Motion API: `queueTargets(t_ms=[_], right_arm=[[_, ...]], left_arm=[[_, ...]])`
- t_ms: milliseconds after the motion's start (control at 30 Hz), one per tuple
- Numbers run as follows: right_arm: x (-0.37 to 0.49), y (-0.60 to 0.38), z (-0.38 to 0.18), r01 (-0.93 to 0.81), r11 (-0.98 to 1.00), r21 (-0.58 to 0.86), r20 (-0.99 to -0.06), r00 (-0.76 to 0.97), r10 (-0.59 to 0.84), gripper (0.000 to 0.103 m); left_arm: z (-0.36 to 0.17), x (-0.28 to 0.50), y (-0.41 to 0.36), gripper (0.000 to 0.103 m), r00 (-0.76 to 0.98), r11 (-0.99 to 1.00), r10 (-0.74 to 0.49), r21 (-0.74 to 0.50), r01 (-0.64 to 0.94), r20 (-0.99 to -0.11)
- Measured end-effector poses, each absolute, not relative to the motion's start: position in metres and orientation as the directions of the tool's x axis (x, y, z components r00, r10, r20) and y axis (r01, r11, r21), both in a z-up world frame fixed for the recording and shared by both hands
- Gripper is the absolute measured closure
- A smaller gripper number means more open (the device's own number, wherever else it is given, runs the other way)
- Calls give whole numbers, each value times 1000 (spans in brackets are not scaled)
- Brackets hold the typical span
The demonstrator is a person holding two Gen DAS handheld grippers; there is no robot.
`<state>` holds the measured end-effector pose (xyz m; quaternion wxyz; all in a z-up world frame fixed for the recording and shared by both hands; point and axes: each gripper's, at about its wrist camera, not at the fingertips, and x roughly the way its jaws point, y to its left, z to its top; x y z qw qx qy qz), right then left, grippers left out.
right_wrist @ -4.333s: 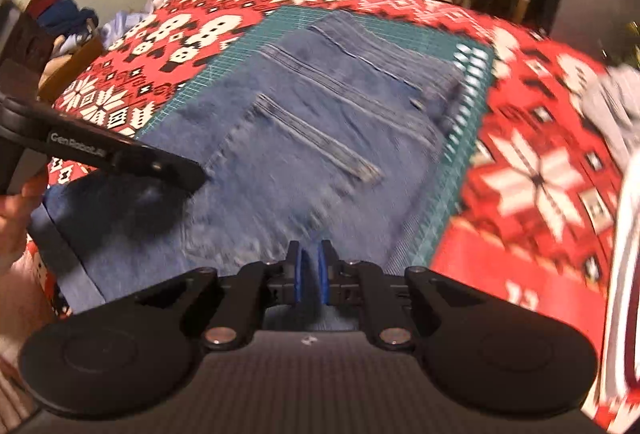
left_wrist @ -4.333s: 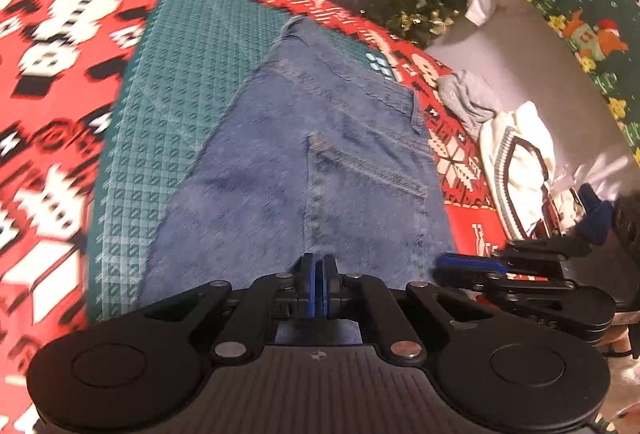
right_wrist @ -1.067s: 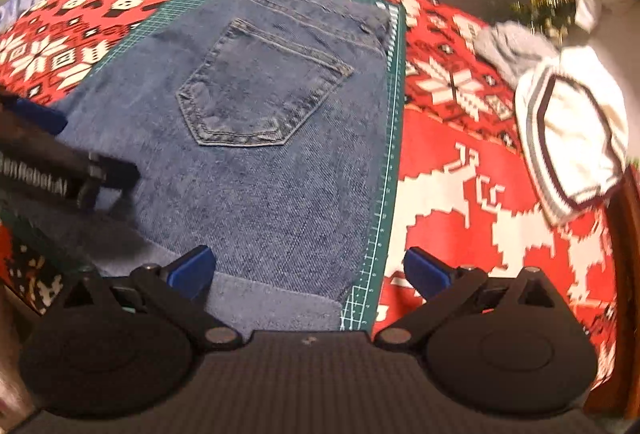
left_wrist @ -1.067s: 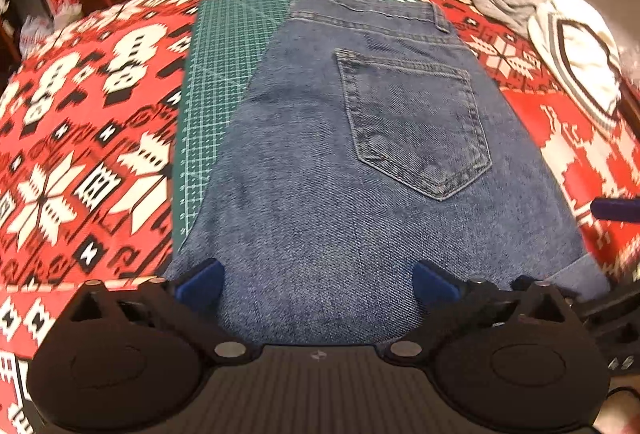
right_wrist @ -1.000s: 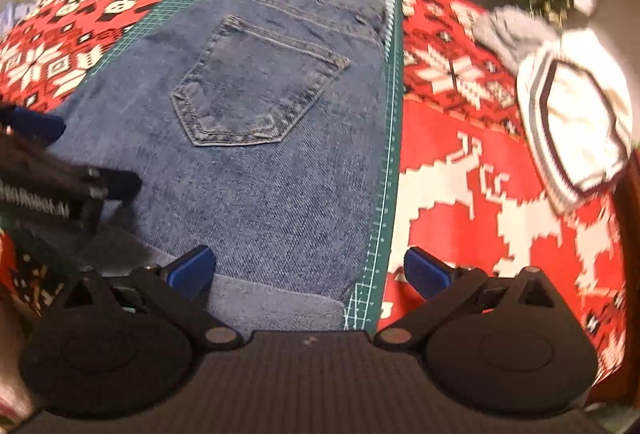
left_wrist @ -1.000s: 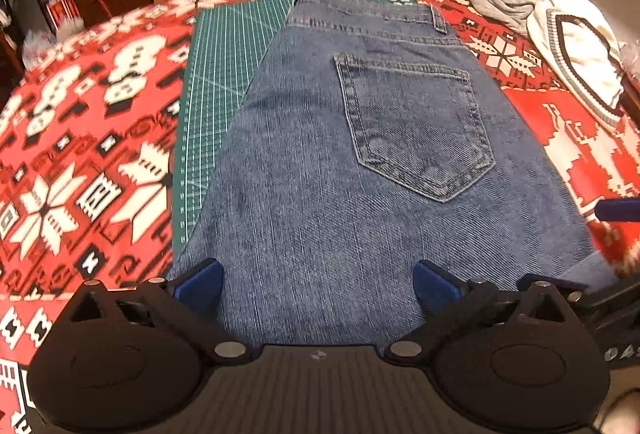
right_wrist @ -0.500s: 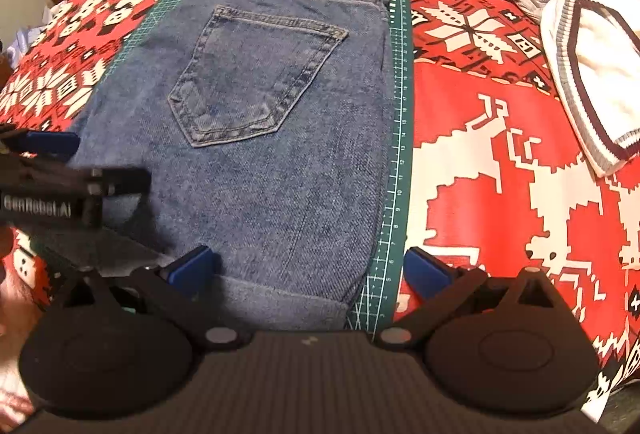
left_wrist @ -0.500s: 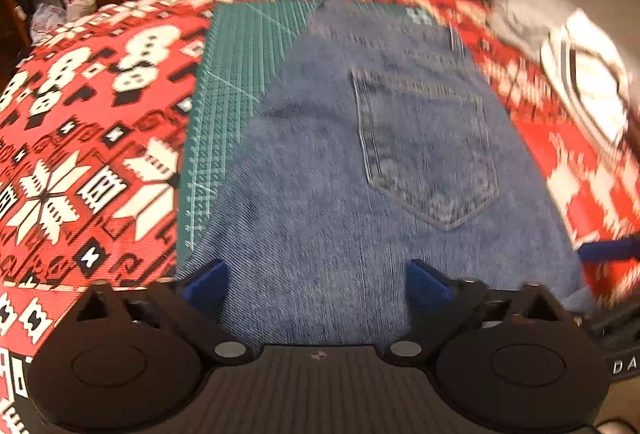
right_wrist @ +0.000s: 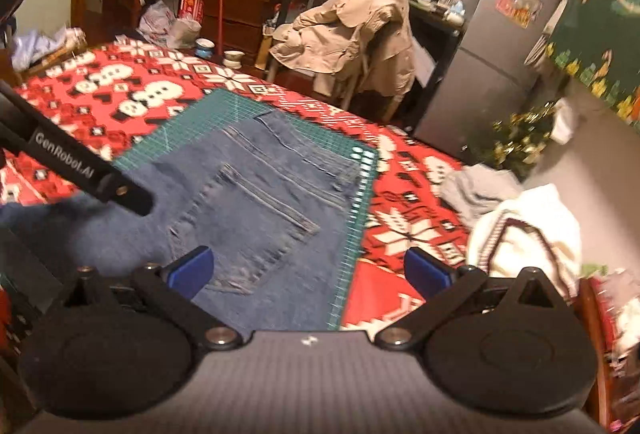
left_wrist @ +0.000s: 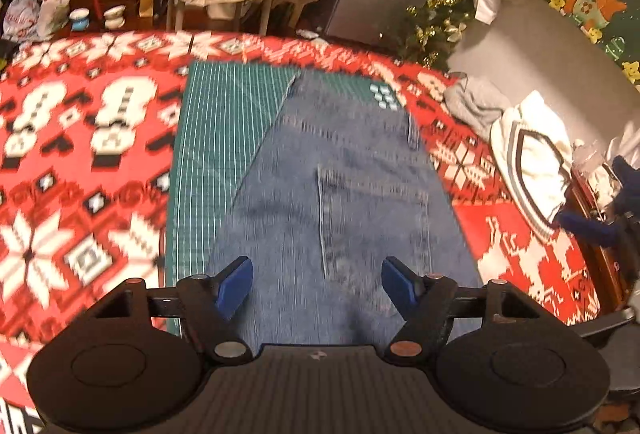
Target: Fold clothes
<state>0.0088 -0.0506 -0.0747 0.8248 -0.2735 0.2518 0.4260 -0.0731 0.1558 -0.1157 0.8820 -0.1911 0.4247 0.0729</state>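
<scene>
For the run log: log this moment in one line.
jeans: folded, flat on green mat | left gripper: open, jaws just closing, empty | right gripper: open, empty

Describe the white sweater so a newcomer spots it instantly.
Start at the red patterned cloth covering the table, then go right past the green mat. The white sweater lies at that edge beside a grey garment; only it has dark-striped trim.

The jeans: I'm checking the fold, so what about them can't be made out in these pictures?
- Near edge of the jeans: left wrist view, hidden behind the left tool.
- Pocket stitching: both views, motion blur.
- Left side of the jeans: right wrist view, covered by the other tool's black arm.
- Layers under the top: hidden by the denim itself.
</scene>
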Motion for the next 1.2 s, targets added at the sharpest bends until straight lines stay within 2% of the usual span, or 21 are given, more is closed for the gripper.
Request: queueTargets(t_ms=[133,267,300,333,367,400,433,500,567,600,633,800,1000,1200], right_arm=[[23,-38,-74,-845,498,-197,-648,493,580,1],[44,-30,-68,-832,537,-141,-630,494,600,3],[49,-28,-67,-831,541,-131,-629,492,602,10],[57,-25,-65,-834,540,-117,-631,482,608,21],[64,-23,-63,-834,542,-98,-632,473,614,25],[72,-20,-61,-832,550,-74,-636,464,617,36],[79,-18,-60,-830,555,-49,-644,451,618,56],[96,-10,-60,-826,564,9,-667,415,619,78],[113,0,-65,-814,577,66,-692,379,615,87],[121,6,-69,-809,582,89,-704,361,611,99],[129,12,-74,-805,581,119,-713,337,614,101],[172,42,-98,-772,540,334,-711,170,683,102],[211,82,-142,-714,554,427,-750,62,659,102],[231,72,-164,-651,564,509,-736,11,677,103]], left_arm=[[-106,-56,167,34,640,915,-56,-296,-275,-766],[-100,-30,177,43,639,914,-89,-318,-252,-764],[-99,-24,180,49,638,914,-98,-323,-245,-764],[-99,-17,182,52,637,914,-108,-328,-239,-764],[-98,-11,184,61,635,914,-117,-333,-233,-763],[-97,-3,186,70,632,914,-125,-337,-227,-765],[-97,5,187,74,627,916,-129,-335,-222,-768],[-99,20,190,95,621,915,-134,-337,-222,-772],[-105,37,198,96,614,902,-153,-363,-232,-774],[-108,46,202,99,609,894,-164,-378,-240,-776],[-113,54,206,100,603,885,-176,-393,-250,-778],[-138,91,216,100,567,865,-210,-422,-272,-796],[-167,109,220,100,533,842,-255,-456,-288,-807],[-175,115,225,100,553,823,-262,-482,-300,-791]])
